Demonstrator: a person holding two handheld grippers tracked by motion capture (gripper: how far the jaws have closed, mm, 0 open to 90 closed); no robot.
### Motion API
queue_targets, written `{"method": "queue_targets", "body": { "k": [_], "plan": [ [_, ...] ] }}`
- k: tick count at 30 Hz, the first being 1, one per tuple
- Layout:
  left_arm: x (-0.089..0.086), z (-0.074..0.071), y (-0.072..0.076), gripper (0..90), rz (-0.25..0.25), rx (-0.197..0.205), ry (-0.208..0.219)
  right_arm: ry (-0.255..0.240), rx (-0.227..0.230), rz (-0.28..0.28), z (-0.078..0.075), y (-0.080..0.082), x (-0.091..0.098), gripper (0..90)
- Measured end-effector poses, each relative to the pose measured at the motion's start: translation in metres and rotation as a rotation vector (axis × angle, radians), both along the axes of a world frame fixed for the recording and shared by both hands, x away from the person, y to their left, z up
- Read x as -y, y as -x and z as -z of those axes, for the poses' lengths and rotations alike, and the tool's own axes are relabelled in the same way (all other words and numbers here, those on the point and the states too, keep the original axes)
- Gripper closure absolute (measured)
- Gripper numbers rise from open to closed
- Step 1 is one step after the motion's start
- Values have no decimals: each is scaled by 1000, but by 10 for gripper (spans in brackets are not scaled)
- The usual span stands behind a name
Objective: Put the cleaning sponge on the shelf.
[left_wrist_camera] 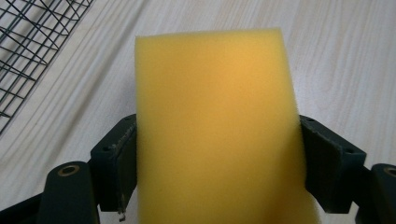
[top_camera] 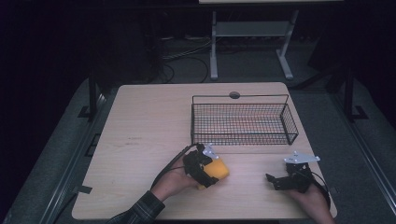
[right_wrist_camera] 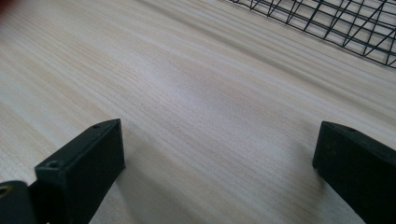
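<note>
— Where's the sponge (left_wrist_camera: pixel 215 126)?
— Clamped between the left gripper's (top_camera: pixel 204 169) jaws, near the table's (top_camera: pixel 140 140) front edge, just before the basket (top_camera: pixel 243 122). Its long axis runs straight out from the jaws, toward the right.
— Anything hidden?
— Its near end is cut off. The right gripper (right_wrist_camera: pixel 219 158) stands spread, empty, low over the wood.

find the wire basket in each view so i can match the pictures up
High view: the wire basket stands at the table's far right, beyond both hands.
Left gripper view: a corner of its mesh sits at top left, beside the yellow sponge.
Right gripper view: its mesh runs along the top right.
Shared landmark: the pale wood table.
</note>
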State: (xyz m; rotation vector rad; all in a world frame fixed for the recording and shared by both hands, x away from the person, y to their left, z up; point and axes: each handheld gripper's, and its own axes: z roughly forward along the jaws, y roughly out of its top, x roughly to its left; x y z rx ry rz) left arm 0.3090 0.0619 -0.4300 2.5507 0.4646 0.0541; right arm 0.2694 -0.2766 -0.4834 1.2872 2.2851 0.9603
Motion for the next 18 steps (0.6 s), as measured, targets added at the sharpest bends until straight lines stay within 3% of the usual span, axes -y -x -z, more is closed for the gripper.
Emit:
{"method": "queue_targets", "body": {
  "k": [18],
  "plan": [
    [-1, -20, -6, 226, 8, 14, 10, 0, 0, 0, 0, 0, 0, 13]
  ]
}}
